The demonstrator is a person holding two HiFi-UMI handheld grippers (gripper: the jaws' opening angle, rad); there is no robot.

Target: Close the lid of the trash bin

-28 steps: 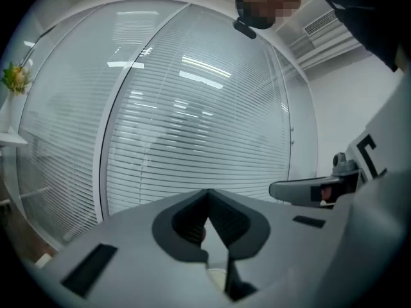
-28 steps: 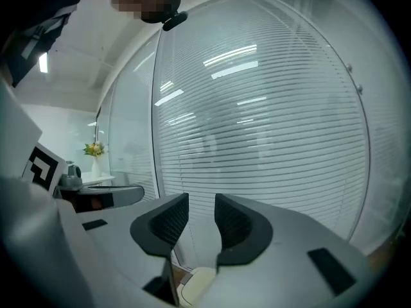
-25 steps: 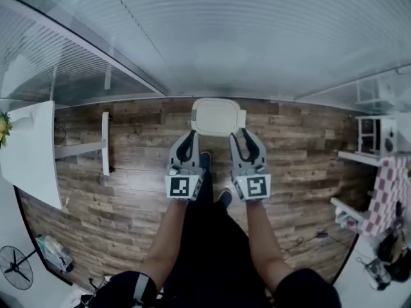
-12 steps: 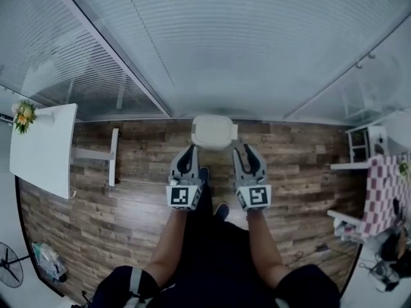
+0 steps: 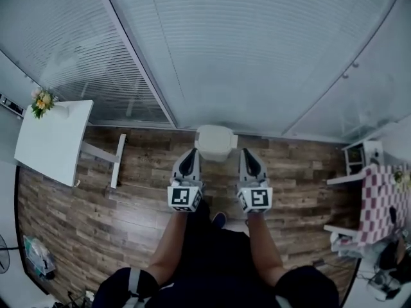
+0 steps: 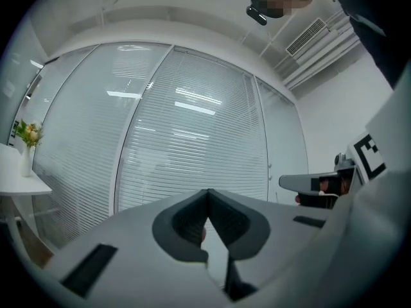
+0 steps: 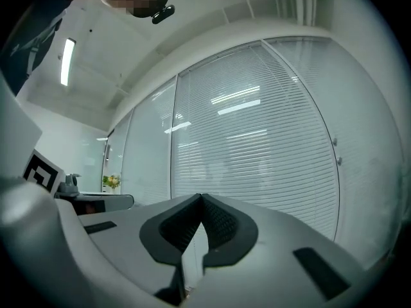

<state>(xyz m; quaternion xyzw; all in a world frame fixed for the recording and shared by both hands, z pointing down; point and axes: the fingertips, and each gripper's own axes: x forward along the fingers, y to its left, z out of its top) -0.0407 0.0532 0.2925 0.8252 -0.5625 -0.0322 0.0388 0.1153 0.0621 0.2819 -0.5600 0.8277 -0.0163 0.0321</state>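
Note:
In the head view the white trash bin (image 5: 215, 142) stands on the wooden floor against the glass wall, and its lid lies flat on top. My left gripper (image 5: 188, 154) and right gripper (image 5: 248, 154) hover side by side on the near side of the bin, one to each side, pointing level at the wall and touching nothing. The left gripper view shows the left gripper (image 6: 207, 192) shut and empty. In the right gripper view the right gripper (image 7: 201, 197) has its tips together too, with nothing between them. Neither gripper view shows the bin.
A white table (image 5: 54, 140) with a vase of flowers (image 5: 42, 100) stands at the left. A table with a checked cloth (image 5: 379, 197) and a white shelf (image 5: 356, 153) are at the right. Glass walls with blinds (image 5: 225, 56) close off the front.
Both grippers have risen and drawn back from the bin's lid. The bin now looks smaller and farther off, and more of the glass wall is in view.

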